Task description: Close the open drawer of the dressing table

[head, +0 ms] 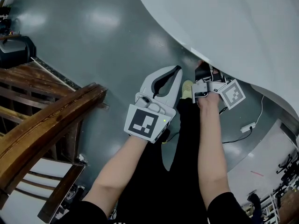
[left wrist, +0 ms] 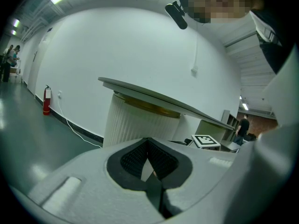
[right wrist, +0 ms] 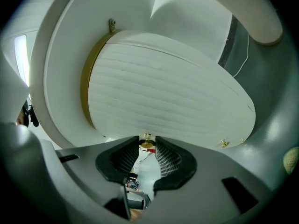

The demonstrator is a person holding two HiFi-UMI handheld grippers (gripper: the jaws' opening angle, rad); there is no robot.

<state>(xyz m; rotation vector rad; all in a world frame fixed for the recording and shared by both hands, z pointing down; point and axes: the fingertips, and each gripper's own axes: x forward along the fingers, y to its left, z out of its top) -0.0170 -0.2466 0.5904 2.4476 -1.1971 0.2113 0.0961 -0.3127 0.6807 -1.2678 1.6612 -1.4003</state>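
Two grippers at the round white desk point(head: 224, 22)
The left gripper point(head: 176, 70) hung short of the desk, its jaws together and empty. To its right, the right gripper point(right wrist: 147, 140) reached under the top, jaws apart, with the ribbed drawer point(right wrist: 163, 92) ahead and its brass knob point(right wrist: 147, 146) at their tips.

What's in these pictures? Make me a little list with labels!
Table: white dressing table, round top
Front: ribbed front, white with gold trim
Knob: small gold knob on that front
Right gripper: jaws apart, knob at their tips; touching or not, cannot tell
Left gripper: jaws together, empty, beside the table
Chair: wooden chair, at the left of the head view
Floor: shiny grey floor
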